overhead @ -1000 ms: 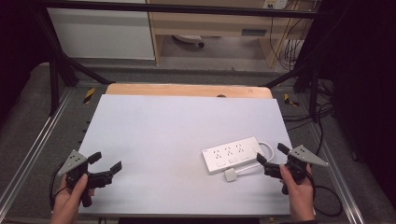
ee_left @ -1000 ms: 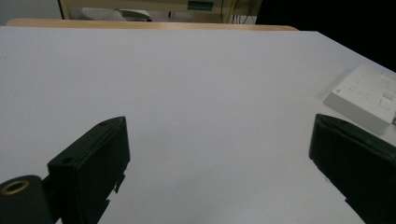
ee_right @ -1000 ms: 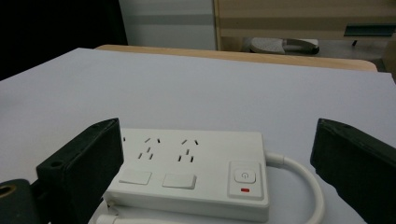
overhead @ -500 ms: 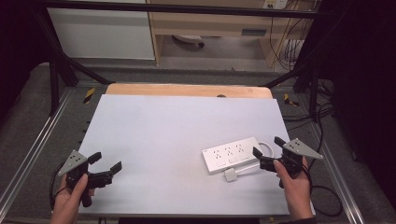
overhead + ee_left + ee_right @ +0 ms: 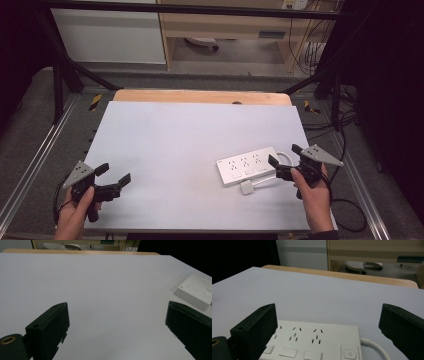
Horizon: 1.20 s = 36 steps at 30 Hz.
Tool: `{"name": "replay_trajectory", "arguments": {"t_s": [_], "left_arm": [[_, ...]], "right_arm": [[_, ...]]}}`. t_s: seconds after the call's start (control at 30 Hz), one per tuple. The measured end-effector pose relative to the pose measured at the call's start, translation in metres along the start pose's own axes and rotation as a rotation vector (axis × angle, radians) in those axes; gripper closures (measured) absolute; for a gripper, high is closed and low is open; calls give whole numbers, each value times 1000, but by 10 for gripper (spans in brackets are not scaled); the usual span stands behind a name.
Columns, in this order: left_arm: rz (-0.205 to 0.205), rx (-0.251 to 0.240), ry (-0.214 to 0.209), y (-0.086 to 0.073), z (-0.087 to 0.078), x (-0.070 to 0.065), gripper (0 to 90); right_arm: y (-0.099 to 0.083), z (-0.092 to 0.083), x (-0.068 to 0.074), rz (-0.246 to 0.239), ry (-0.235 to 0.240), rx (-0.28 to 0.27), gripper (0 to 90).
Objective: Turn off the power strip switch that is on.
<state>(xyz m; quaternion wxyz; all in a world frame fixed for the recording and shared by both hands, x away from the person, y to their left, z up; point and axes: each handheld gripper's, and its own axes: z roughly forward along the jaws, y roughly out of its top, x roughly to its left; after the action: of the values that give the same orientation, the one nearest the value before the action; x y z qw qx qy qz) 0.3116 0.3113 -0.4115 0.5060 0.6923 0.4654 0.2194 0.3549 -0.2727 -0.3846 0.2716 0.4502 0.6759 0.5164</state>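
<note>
Right tongs (image 5: 283,161) moved nearer power strip (image 5: 246,165) on white table (image 5: 190,135).

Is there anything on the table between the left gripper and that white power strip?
No. In the high view, the stretch of table between the left gripper and the power strip is bare.

Power strip (image 5: 197,291) cut off at picture's edge.

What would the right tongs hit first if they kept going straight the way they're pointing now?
Probably the white power strip: it lies just ahead of the open right tongs, between the jaws' line in the right gripper view, cord end nearest. Height above the table is hard to judge, so they might pass over it.
</note>
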Motion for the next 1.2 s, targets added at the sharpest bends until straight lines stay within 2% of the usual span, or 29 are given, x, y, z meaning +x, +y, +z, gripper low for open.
{"name": "replay_trajectory", "arguments": {"t_s": [0.5,0.6,0.87,1.2], "left_arm": [[3,-8,1,1,-1,0,50],[0,-11,2,1,-1,0,51],[3,-7,2,1,-1,0,51],[-1,-12,4,1,-2,0,52]], "right_arm": [[2,6,14,-14,13,3,41],[3,7,18,-26,19,1,81],[7,6,26,-70,26,-13,267],[6,9,29,-78,41,-7,436]]}}
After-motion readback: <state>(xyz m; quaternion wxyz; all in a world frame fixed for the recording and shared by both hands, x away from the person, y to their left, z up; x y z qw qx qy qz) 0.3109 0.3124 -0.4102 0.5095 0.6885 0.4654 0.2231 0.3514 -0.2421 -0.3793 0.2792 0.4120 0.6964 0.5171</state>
